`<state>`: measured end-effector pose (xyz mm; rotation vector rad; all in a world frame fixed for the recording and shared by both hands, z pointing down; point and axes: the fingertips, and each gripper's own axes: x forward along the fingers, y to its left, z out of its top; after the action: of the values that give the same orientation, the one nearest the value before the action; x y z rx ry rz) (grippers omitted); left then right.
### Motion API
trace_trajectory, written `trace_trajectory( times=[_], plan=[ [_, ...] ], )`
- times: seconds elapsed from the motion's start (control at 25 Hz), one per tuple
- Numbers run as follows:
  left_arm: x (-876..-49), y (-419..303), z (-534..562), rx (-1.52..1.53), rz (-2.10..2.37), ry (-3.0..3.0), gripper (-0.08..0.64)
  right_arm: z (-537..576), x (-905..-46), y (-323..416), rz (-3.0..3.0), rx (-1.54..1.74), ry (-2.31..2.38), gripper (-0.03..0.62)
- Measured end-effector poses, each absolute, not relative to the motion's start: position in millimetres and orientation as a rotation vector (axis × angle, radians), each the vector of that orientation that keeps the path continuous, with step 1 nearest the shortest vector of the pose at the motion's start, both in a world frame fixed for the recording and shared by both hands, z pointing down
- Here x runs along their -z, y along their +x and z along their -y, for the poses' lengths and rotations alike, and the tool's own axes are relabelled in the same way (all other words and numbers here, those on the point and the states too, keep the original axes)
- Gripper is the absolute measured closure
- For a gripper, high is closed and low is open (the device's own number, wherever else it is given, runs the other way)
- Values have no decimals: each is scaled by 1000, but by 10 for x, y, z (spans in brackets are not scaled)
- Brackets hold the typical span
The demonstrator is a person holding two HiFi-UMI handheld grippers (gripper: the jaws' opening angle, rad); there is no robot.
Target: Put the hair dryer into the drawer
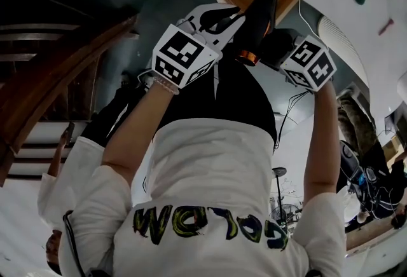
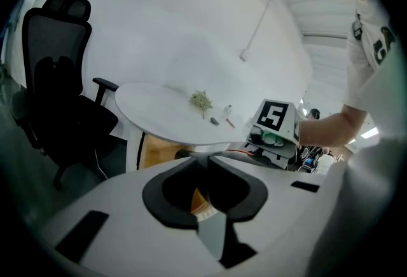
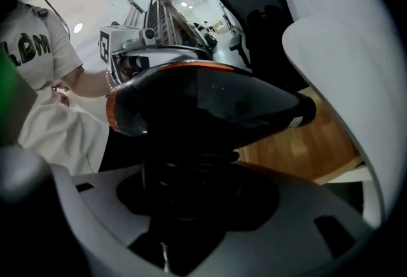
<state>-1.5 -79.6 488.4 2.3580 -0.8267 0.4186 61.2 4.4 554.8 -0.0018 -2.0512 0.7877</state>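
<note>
Up close, the right hand-held gripper (image 3: pixel 191 206) is clamped on the hair dryer (image 3: pixel 210 104). Its jaws stand wide, with the black handle filling the gap between the pads. The dryer's dark barrel lies crosswise above the jaws in the right gripper view, with the orange-ringed rear end toward 9 o'clock and the nozzle toward 3 o'clock.

The left hand-held gripper (image 2: pixel 206 160) is closed and empty, its black pads meeting at the tips with nothing caught between them. From the head view it sits just beside the dryer's orange ring, at about 9 o'clock from it; I cannot tell whether the two touch. The right gripper's marker cube shows at 3 o'clock in the left gripper view.

Beyond the nozzle, at about 4 o'clock in the right gripper view, the wooden drawer (image 3: pixel 305 142) shows open under the white desk (image 2: pixel 165 110). The dryer is held in the air near it, not inside.

Farther off, a green sprig (image 2: pixel 201 101) and a few small bits lie on the desk. A black office chair (image 2: pixel 63 98) stands at 9 o'clock of the desk.
</note>
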Motion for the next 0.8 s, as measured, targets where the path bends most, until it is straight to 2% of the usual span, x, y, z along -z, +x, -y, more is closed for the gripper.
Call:
trace_trajectory(
  times=[0.4, 0.8],
  plan=[
    [-5176, 30, 967, -465, 808, 2331, 499, 283, -5983, 665, 1969, -815, 38, 337],
    [-5510, 49, 1111, -650, 760, 2362, 499, 741, -6404, 725, 1869, -744, 211, 337]
  ],
)
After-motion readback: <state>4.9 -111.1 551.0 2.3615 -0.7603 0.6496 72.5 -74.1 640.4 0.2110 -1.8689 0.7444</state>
